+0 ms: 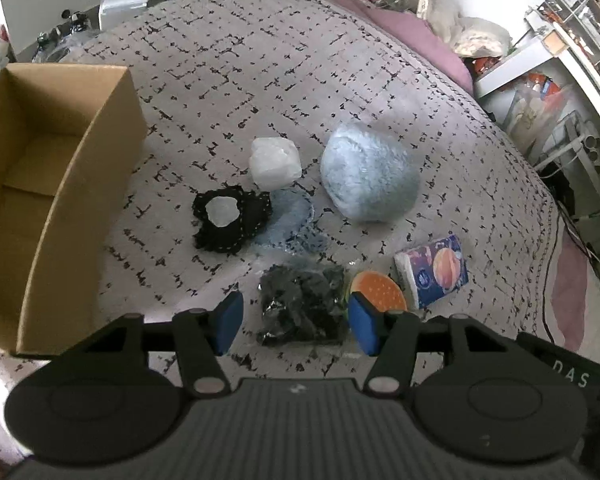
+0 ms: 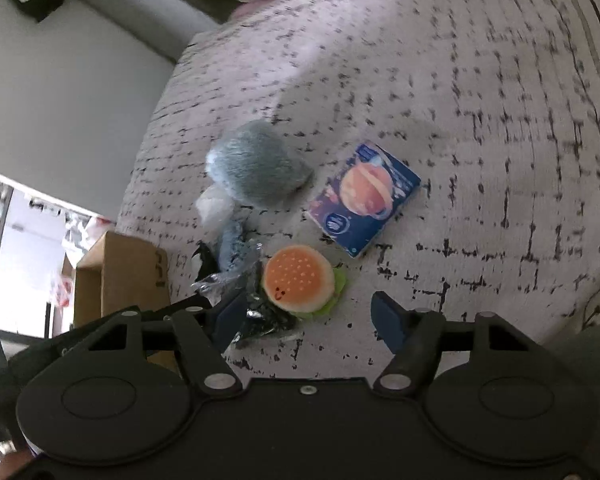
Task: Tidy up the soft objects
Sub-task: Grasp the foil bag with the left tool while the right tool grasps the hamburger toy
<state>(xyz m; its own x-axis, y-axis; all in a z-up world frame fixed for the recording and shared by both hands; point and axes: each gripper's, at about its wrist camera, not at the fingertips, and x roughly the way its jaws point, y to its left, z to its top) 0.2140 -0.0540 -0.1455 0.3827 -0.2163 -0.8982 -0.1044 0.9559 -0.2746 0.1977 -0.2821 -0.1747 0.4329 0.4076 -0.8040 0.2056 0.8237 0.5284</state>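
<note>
My left tongs [image 1: 294,322] stand apart, pads either side of a crinkly black bag [image 1: 304,306] without pressing it; its long axis runs away from me. My right tongs [image 2: 308,316] are also apart, the burger toy [image 2: 298,278] between them, bun up, untouched. Beyond lie a tissue pack [image 2: 364,200], long axis slanting, and a fluffy blue ball [image 1: 370,174]. The cardboard box [image 1: 80,184] sits on the bedspread [image 1: 260,80], left.
</note>
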